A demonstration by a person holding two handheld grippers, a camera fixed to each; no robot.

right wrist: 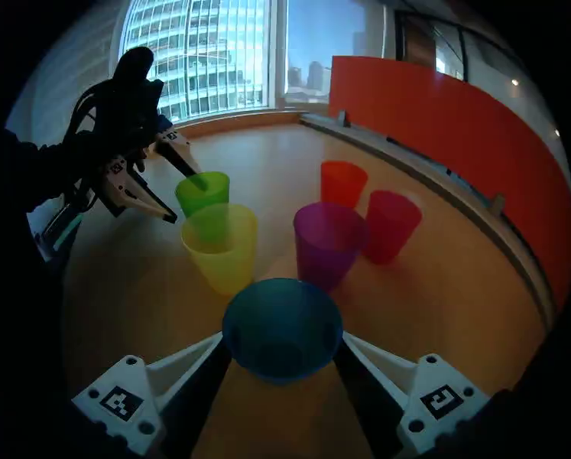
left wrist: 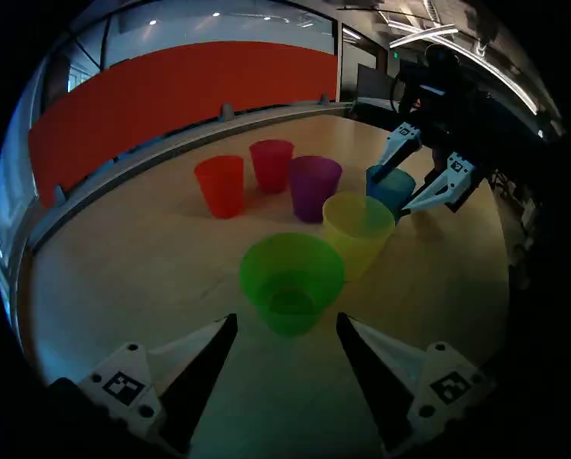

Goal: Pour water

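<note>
Blue cup (right wrist: 283, 329) is the one I mean to take with my right gripper (right wrist: 283, 344). It stands upright on the wooden table (right wrist: 453, 321) between my two fingers, which are spread wide on either side of its wall. I cannot tell whether the pads are touching it yet. My left gripper (left wrist: 285, 321) is just as wide, and the green cup (left wrist: 291, 283) stands upright between its fingertips, apart from them as far as I can see. The yellow cup (left wrist: 358, 229) sits just beside the green one, and the purple cup (left wrist: 313, 186) stands near the blue one, so I have little room to swing either hand. Both cups look like thin translucent plastic, so I judge them light, smooth and easy to squash. The walls taper toward the base, and a grip low down could let the cup slide upward out of my fingers. I would close around the middle of the wall, below the rim, with only enough force to hold it. I cannot make out how much water either cup holds, so I would lift slowly and keep the cup level before tipping.
</note>
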